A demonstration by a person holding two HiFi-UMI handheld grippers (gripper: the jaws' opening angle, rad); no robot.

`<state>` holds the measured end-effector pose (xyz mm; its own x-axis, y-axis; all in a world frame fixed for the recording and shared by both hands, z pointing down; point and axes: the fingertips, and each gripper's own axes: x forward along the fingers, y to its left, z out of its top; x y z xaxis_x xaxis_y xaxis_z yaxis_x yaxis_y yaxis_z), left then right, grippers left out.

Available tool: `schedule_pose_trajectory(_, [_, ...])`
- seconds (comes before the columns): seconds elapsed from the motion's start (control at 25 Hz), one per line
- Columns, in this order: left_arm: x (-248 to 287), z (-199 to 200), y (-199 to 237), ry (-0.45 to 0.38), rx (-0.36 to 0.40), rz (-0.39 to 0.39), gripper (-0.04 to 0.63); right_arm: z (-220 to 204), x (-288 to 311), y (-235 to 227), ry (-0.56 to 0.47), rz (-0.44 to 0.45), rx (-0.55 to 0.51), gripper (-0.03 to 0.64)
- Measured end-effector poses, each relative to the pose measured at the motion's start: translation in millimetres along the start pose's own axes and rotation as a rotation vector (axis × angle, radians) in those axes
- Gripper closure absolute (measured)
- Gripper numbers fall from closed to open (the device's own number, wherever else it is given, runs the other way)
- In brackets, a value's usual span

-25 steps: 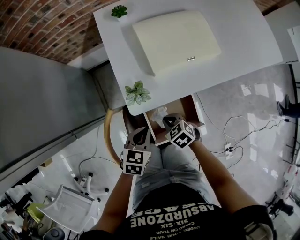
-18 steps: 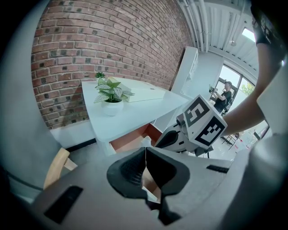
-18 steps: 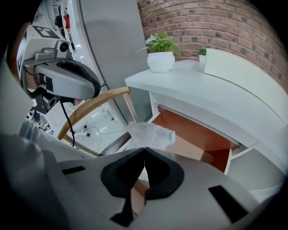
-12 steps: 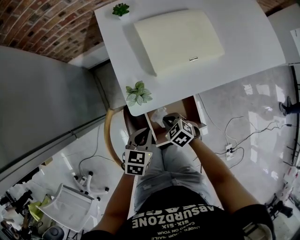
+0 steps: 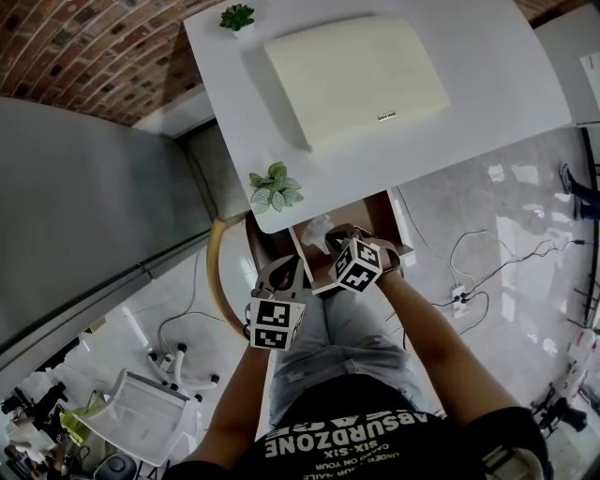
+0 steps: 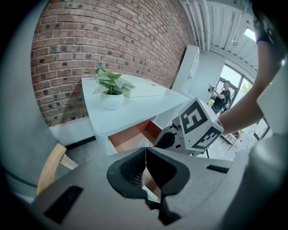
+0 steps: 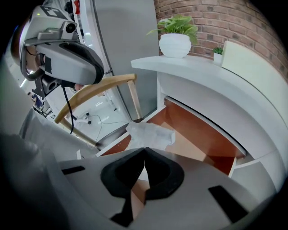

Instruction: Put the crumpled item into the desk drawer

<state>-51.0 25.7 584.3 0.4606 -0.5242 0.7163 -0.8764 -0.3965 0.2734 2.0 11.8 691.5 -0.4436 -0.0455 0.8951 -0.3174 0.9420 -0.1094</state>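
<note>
Our left gripper (image 6: 145, 152) and right gripper (image 7: 144, 151) were both closed and empty; the crumpled paper (image 7: 150, 134) lay in the open drawer (image 7: 195, 131).

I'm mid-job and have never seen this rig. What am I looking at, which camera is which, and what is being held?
No robot: a person holds a two-fingered gripper in each hand. The head view looks down from their head onto a white desk bearing a cream pad and two potted plants, with its drawer open. Each gripper view looks along that gripper's own fingers. The left gripper is shut on nothing. The right gripper looks shut on the crumpled white item, at the drawer.
</note>
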Motion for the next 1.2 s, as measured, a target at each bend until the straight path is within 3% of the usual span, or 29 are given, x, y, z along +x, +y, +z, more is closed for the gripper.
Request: schedule_pose_trajectory(1.2, [23, -23, 4, 0.039, -0.02, 0.0, 0.591, -22, 47, -2, 0.094, 0.057, -0.158, 0.618])
